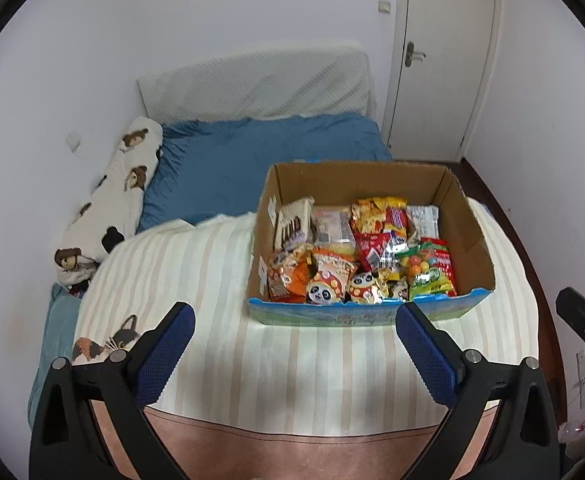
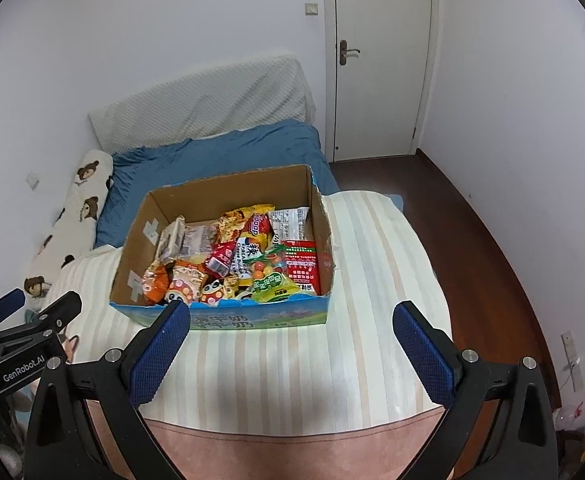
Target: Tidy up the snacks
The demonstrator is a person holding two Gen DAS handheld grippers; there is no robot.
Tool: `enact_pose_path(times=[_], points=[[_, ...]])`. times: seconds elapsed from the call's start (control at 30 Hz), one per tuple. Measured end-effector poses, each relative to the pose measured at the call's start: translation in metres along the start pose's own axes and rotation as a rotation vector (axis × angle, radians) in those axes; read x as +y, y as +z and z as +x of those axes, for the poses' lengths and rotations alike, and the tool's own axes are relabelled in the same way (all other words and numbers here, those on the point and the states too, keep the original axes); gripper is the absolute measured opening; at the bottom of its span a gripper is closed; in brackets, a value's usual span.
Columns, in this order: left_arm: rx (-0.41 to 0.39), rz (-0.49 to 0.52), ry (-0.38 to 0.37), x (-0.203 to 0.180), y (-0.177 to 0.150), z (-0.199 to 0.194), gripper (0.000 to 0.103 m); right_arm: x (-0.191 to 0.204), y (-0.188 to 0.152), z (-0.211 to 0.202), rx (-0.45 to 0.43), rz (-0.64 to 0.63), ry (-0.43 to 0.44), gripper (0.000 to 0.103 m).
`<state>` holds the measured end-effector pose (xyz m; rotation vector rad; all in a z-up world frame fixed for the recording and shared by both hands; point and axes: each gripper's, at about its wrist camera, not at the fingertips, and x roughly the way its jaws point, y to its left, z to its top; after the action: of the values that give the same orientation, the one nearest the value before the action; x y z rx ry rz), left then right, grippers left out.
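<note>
An open cardboard box sits on a striped blanket on the bed. It holds several snack packets: panda-print bags at the front, a green candy bag at the front right, red and yellow packets behind. My left gripper is open and empty, hovering above the blanket just in front of the box. My right gripper is open and empty, also just short of the box's blue front wall. The left gripper shows in the right wrist view, and the right gripper at the left wrist view's right edge.
The striped blanket covers the near bed. A blue duvet, a white pillow and a bear-print cushion lie behind. A white door and dark wood floor are on the right.
</note>
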<state>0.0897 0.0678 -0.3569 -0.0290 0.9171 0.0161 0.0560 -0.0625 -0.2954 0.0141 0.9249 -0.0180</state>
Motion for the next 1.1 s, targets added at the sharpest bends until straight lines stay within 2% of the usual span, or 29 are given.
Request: enact_pose_path(times=[0.2, 0.37, 0.63, 1.1], points=[[0.112, 0.022, -0.033, -0.009, 0.006, 0.029, 0.103, 0.0, 0.008, 0.028, 0.055, -0.012, -0.013, 0.103], [0.158, 0.046, -0.042, -0.019, 0.014, 0.041, 0.103, 0.003, 0.015, 0.043, 0.1, -0.02, -0.006, 0.103], [0.179, 0.057, -0.05, -0.028, 0.025, 0.045, 0.103, 0.006, 0.021, 0.052, 0.144, -0.03, 0.002, 0.103], [0.202, 0.038, -0.054, -0.027, 0.025, 0.045, 0.103, 0.003, 0.025, 0.043, 0.147, -0.036, -0.005, 0.103]])
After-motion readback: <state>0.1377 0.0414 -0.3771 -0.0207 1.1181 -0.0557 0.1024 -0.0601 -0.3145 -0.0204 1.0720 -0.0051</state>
